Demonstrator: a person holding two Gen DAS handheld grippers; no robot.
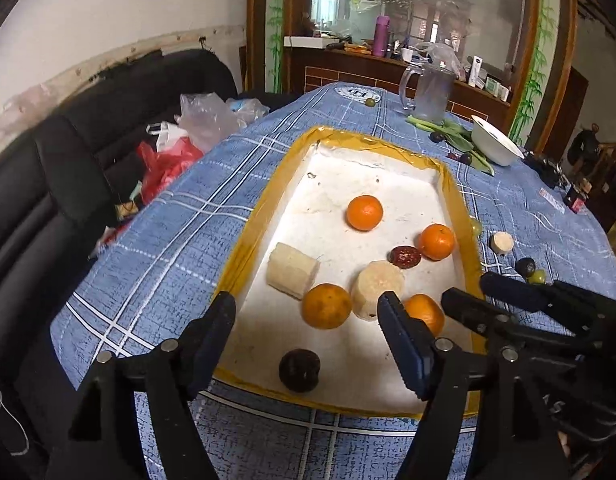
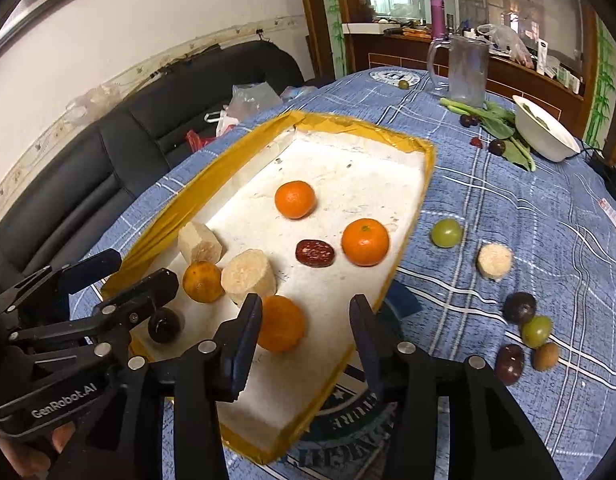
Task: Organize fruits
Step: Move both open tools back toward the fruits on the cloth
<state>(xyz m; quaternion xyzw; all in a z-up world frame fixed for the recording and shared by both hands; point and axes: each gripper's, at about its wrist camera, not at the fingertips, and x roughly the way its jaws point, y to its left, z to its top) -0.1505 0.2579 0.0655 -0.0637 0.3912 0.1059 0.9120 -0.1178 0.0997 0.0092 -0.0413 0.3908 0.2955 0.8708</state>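
A white tray with a yellow taped rim [image 1: 249,240] [image 2: 176,204] holds several oranges, two banana pieces [image 1: 293,270], a red date [image 1: 405,257] and a dark plum [image 1: 299,370]. My left gripper [image 1: 306,302] hovers open over the tray's near end, with an orange [image 1: 326,305] and the plum below the gap and neither pad touching them. My right gripper [image 2: 306,308] is open above the tray's near right edge. An orange [image 2: 280,322] lies by its left finger, free of the pads. Each gripper shows in the other's view: right gripper [image 1: 470,286], left gripper [image 2: 142,270].
Loose on the blue checked cloth right of the tray are a green grape [image 2: 446,233], a banana piece [image 2: 495,261] and a cluster of small dark and green fruits [image 2: 524,332]. At the far end stand a glass mug [image 2: 466,70], a white bowl [image 2: 548,136] and leafy greens. A black sofa [image 1: 68,168] is on the left.
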